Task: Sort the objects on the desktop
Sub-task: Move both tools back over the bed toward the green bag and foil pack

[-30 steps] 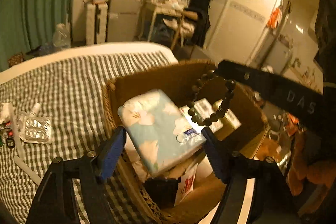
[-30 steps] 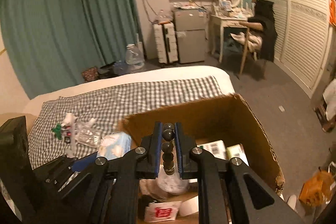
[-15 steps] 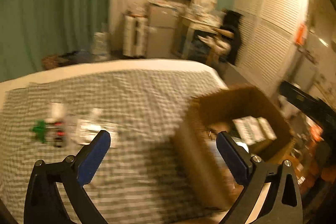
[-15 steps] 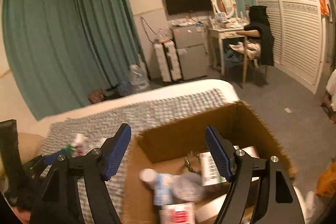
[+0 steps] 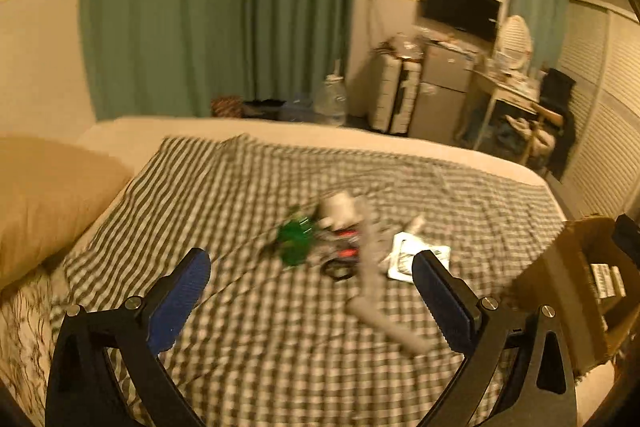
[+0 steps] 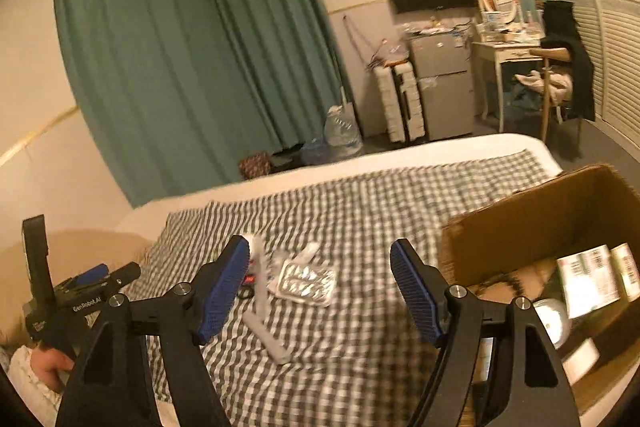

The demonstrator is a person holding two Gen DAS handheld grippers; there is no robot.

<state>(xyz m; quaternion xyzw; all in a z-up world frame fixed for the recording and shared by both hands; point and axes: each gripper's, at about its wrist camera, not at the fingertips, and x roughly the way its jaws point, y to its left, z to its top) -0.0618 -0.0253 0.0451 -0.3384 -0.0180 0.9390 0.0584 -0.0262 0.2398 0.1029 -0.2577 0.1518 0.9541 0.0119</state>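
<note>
Both claws (image 5: 310, 301) (image 6: 318, 291) now apart and empty, off the cardboard box (image 6: 520, 223), bead bracelet gone.

A bed (image 6: 400, 151) carries a checked cloth (image 6: 360, 211). On the cloth lie a blister pack (image 6: 306, 282), a grey stick (image 6: 262, 311), a green thing (image 5: 295, 241) and small blurred bits, all close together. A cardboard box (image 6: 520, 227) stands at the cloth's right edge, a pillow (image 5: 48, 195) at the left.
</note>
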